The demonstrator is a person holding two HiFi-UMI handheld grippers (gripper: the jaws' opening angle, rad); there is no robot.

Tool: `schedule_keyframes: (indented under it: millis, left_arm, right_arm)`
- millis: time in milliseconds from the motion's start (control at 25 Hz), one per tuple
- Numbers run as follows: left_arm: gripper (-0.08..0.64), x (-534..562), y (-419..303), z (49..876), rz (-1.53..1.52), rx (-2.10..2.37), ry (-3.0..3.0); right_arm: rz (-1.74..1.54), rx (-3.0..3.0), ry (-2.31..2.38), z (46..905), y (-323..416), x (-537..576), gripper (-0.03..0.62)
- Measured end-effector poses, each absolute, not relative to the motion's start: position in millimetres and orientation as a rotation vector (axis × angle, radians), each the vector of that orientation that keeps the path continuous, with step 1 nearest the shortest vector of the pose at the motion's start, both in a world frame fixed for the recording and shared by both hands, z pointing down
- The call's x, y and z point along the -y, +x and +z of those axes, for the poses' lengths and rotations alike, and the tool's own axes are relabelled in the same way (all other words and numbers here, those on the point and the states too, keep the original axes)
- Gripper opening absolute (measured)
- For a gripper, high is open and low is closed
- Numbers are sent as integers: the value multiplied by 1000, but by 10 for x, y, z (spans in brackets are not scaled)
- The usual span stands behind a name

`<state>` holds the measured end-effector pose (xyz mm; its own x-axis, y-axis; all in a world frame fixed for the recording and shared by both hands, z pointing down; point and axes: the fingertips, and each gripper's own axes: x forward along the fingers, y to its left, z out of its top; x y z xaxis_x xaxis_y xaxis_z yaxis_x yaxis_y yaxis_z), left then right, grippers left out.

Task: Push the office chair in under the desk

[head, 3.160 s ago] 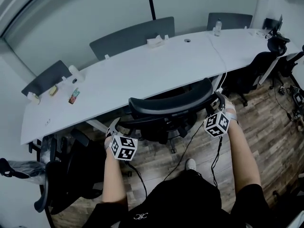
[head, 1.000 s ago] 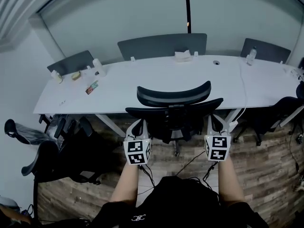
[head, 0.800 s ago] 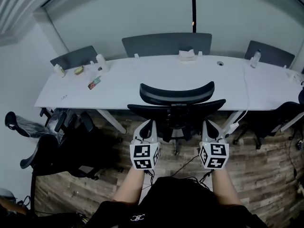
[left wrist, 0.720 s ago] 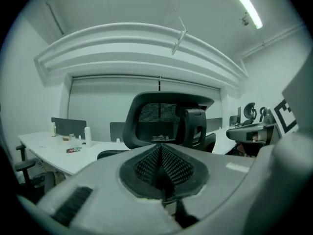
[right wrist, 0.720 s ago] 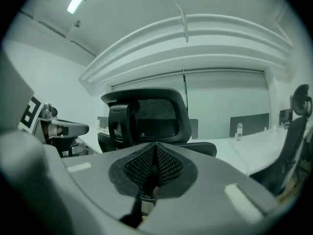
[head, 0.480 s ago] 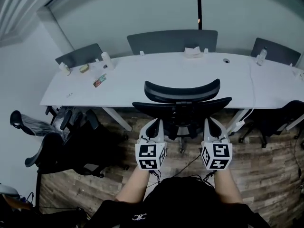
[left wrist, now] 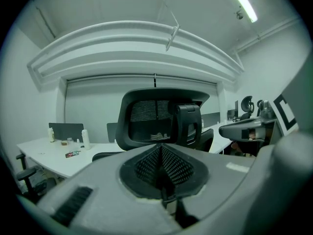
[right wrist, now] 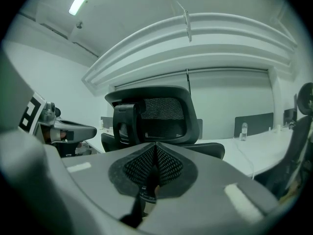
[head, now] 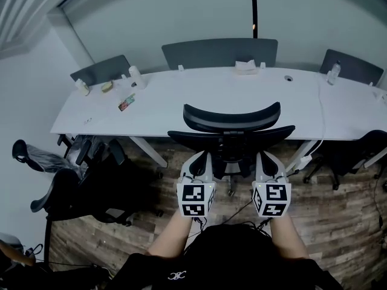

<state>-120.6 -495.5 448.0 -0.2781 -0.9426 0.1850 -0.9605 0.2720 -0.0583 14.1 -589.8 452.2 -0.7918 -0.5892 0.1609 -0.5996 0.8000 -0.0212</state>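
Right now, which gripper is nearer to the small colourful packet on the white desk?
Left. The left gripper hangs behind the office chair, with the packet ahead and to its left; the right gripper hangs at the chair's other side, farther from it.

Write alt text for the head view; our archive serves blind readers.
A black office chair stands at a long white desk, seen from above. Just behind it a person holds the left gripper and right gripper, both jaws shut and empty. Another black chair stands at left.
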Motion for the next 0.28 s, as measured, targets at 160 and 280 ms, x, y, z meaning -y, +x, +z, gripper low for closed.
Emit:
schedule_keyframes:
  millis: [160, 280]
  left_arm:
    - [6, 4978, -1211, 4483, 248, 2408, 1813]
    - [6, 5004, -1214, 4490, 243, 2406, 1812]
  right_arm:
    - [107, 2847, 934, 4508, 123, 5898, 6]
    - [105, 2852, 931, 4501, 108, 5931, 6]
